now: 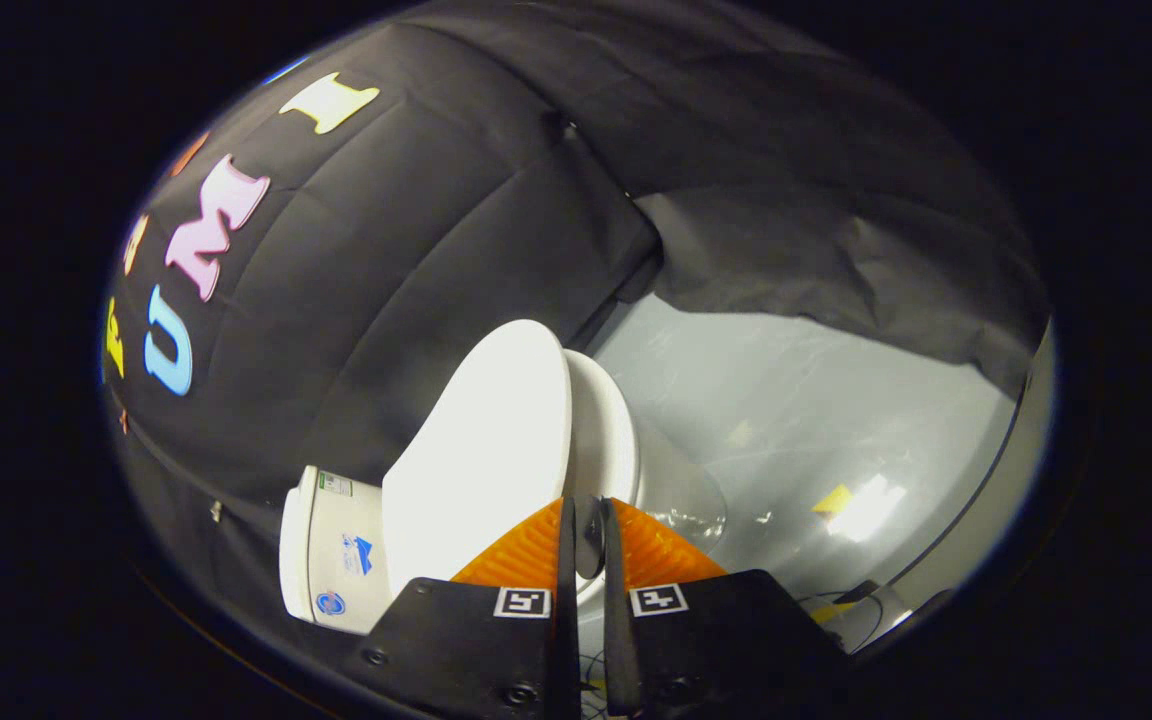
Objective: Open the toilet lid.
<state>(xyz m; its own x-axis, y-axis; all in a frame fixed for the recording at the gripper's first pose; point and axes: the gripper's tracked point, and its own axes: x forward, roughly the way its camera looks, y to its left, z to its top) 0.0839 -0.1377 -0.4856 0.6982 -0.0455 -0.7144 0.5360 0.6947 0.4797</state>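
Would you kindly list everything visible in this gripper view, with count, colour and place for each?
toilet lid: one, white, raised partway off the seat, just ahead of the fingers.
toilet seat and bowl: one, white, beside the lid on the floor side.
toilet tank: one, white with small stickers, behind the lid against the cloth wall.
cloth wall: one, black, behind and above the toilet.
floor: one, grey and glossy, with yellow tape marks, beyond the toilet.
cables: a few, dark, on the floor by the booth's edge.
hand-held gripper: one, fingers nearly closed on the lid's edge.
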